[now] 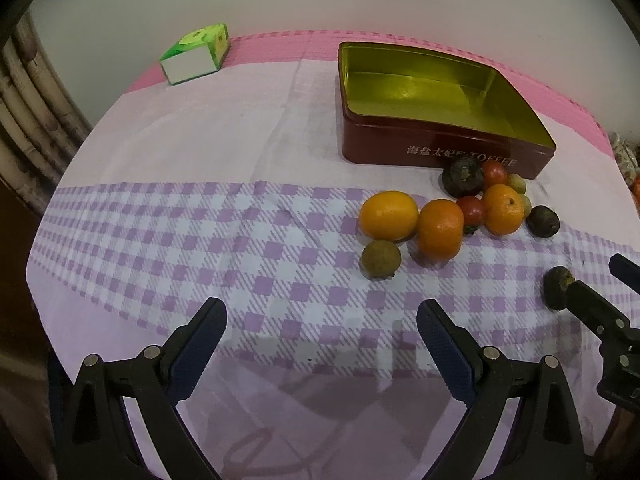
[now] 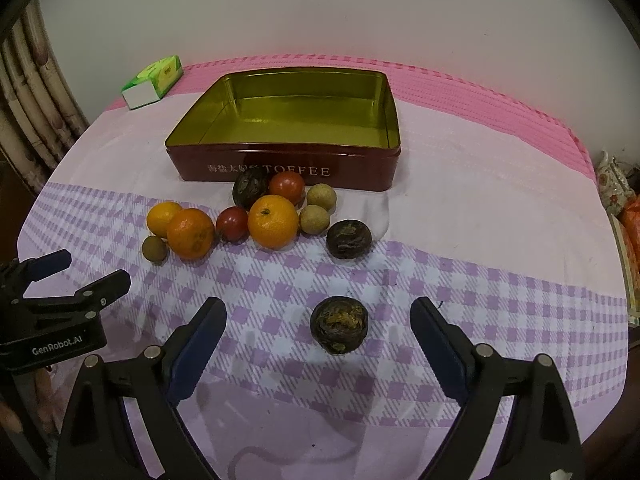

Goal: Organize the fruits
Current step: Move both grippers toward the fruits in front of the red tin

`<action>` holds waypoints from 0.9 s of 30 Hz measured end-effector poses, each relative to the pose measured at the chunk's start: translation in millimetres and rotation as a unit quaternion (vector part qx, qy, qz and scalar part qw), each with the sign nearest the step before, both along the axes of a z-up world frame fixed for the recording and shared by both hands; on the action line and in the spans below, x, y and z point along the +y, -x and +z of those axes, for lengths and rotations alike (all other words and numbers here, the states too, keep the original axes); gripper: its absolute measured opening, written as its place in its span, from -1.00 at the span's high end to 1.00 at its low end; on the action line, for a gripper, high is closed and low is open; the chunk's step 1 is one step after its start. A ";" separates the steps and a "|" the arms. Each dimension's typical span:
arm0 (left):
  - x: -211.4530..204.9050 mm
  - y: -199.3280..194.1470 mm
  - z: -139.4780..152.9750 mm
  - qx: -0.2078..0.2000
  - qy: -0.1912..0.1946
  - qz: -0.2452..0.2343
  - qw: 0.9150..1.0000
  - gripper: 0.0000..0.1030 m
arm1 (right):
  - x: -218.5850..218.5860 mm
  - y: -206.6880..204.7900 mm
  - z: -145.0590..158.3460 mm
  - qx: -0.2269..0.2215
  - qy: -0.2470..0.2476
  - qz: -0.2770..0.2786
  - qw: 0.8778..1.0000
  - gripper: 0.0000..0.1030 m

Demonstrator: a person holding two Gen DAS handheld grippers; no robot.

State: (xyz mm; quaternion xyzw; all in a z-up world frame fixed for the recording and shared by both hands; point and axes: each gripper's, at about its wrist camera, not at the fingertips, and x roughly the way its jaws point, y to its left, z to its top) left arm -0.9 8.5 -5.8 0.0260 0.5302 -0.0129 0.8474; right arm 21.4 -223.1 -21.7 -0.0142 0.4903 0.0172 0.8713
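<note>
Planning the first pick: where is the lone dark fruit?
In the right wrist view, the dark fruit sits alone on the checked cloth, between the open right gripper fingers, nearer than the fruit pile.

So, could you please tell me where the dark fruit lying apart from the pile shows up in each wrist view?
Left wrist view: the lone dark fruit sits at the far right edge, partly hidden behind the right claw.
Right wrist view: it lies low in the centre, on the cloth ahead of that claw's open fingers.
Shared landmark: the red toffee tin, behind the fruit pile.
</note>
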 end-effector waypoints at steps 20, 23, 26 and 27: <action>4.5 -6.5 -9.6 0.018 0.005 0.003 1.000 -0.78 | -2.7 0.2 -5.1 0.011 -0.005 -0.006 1.000 -0.63; 4.0 -5.9 -11.4 0.020 0.006 0.004 1.000 -0.74 | -5.0 -1.9 -5.6 0.015 -0.009 -0.009 1.000 -0.61; 5.3 -6.3 -12.8 0.021 0.008 0.006 1.000 -0.72 | -5.8 -2.0 -5.8 0.015 -0.008 -0.008 1.000 -0.60; 5.2 -5.6 -12.7 0.021 0.008 0.006 1.000 -0.72 | -6.1 -1.8 -6.0 0.016 -0.008 -0.008 1.000 -0.59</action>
